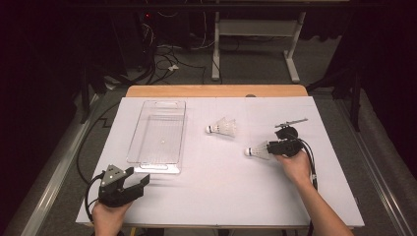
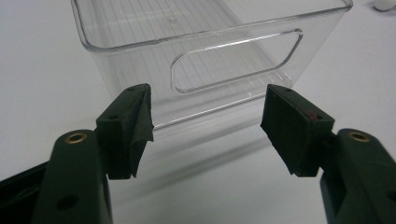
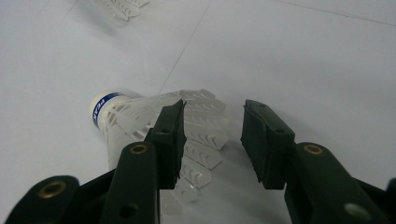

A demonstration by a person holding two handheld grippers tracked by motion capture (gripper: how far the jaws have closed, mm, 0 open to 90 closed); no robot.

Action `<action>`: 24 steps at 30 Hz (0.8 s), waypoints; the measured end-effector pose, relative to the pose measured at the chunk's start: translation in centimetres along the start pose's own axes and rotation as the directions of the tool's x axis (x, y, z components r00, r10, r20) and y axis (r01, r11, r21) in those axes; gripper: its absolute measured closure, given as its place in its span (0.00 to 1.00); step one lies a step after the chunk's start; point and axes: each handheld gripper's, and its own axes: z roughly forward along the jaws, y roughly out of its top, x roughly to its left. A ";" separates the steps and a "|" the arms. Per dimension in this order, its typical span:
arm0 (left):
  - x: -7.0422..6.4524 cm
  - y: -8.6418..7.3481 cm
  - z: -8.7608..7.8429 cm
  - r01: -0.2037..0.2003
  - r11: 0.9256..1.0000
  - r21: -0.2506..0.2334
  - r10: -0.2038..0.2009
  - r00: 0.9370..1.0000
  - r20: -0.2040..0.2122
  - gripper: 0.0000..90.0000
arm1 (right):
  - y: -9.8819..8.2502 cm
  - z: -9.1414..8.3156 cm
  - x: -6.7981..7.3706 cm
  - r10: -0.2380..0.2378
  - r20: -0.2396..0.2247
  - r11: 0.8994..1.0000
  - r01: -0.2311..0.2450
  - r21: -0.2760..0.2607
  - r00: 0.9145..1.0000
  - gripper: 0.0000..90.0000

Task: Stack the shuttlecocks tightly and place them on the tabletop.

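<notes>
A white shuttlecock (image 1: 256, 151) (image 3: 116, 112) with a blue-banded cork lies on its side at the right of the white table cover. My right gripper (image 1: 269, 147) (image 3: 212, 135) is down at its feather skirt with the jaws apart. The skirt lies against the left jaw, and a gap shows before the right one. A second shuttlecock (image 1: 222, 128) (image 3: 121, 7) lies farther back toward the middle. My left gripper (image 1: 140, 181) (image 2: 208, 126) rests open at the front left, pointing at the near end wall of a clear plastic bin (image 1: 156, 166) (image 2: 210, 51).
The white sheet (image 1: 221, 196) covers a wooden table whose far edge (image 1: 216, 91) shows bare. Beyond it are cables on the floor and a white table frame (image 1: 216, 49). Black cables trail from both grippers over the near edge.
</notes>
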 end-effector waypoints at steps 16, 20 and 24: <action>0.2 0.0 -0.1 0.003 1.000 -0.002 -0.003 1.000 -0.001 0.38 | -0.4 -0.7 -0.4 0.005 0.004 1.000 -0.005 -0.010 1.000 0.62; 0.1 0.0 -0.1 0.003 1.000 -0.002 -0.003 1.000 -0.003 0.38 | -0.5 -0.9 -0.6 0.013 0.002 1.000 -0.013 -0.019 1.000 0.62; 0.1 0.0 0.0 0.001 1.000 0.002 -0.001 1.000 0.000 0.38 | -0.8 -1.0 -0.7 0.009 0.001 1.000 -0.009 -0.016 1.000 0.61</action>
